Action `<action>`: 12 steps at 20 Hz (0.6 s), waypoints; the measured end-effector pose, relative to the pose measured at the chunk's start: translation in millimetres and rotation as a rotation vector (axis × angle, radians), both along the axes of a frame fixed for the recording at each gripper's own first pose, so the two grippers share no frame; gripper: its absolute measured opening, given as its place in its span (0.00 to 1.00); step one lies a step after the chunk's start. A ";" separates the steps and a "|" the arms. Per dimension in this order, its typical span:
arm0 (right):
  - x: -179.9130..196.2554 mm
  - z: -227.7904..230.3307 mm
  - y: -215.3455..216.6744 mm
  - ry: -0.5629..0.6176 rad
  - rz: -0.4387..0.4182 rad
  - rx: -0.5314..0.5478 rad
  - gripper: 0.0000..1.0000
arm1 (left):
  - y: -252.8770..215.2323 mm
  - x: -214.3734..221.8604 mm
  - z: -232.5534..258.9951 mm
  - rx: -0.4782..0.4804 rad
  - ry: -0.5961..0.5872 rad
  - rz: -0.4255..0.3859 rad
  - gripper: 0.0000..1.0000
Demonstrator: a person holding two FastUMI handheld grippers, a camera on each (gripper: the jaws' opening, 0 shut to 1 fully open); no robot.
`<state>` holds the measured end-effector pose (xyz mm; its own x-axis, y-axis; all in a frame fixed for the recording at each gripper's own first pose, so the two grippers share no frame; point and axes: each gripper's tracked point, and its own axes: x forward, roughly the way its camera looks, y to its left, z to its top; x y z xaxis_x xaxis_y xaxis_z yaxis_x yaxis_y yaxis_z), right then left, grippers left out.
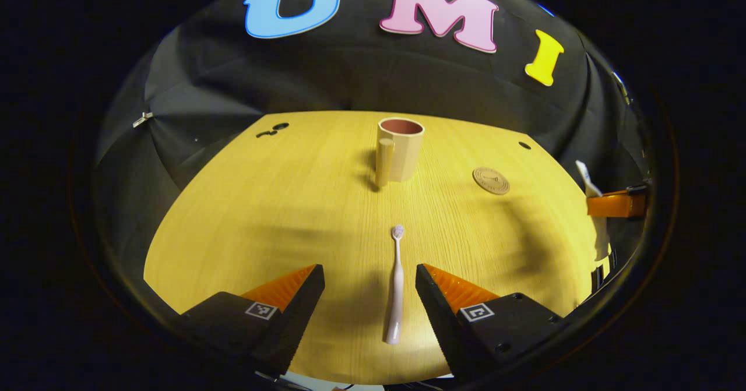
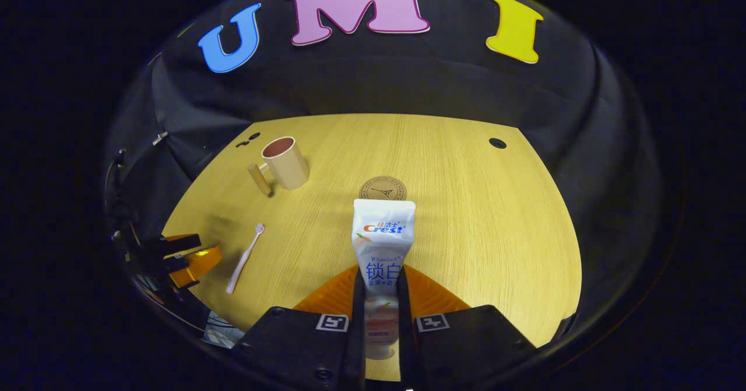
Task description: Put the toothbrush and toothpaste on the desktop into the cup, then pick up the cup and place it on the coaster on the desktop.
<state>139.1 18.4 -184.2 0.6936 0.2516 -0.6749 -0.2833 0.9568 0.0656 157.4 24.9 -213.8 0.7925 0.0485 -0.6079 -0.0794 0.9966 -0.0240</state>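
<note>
**A:** Yellow wood-grain worktop [image 1: 262, 204], black cloth behind it. In the left gripper view the left tool [image 1: 370, 286] is wide open at the bottom of the frame, with the pale pink toothbrush [image 1: 396, 289] lying flat between its fingers, bristle end pointing up the frame. Nothing gripped.

**B:** And the cup?

**A:** The beige cup [image 1: 401, 149] stands upright at upper centre, handle facing the camera. The round coaster [image 1: 491, 180] sits right of it, well apart.

**B:** Right one?

**A:** In the right gripper view the right tool [image 2: 382, 289] is clamped on the white toothpaste [image 2: 383, 245] tube, both fingers pressing its sides, at bottom centre. The tube's flat end points up the frame and overlaps the coaster's near edge.
</note>
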 end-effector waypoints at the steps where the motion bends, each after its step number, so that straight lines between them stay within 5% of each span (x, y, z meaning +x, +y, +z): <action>1: -3.4 2.5 -0.9 0.004 -0.006 0.020 0.27 | -3.4 3.0 -5.8 -0.003 0.022 -0.008 0.98; 12: -9.1 23.0 -7.5 -0.018 -0.012 0.101 0.27 | -18.6 2.8 -58.9 0.031 0.299 -0.059 0.88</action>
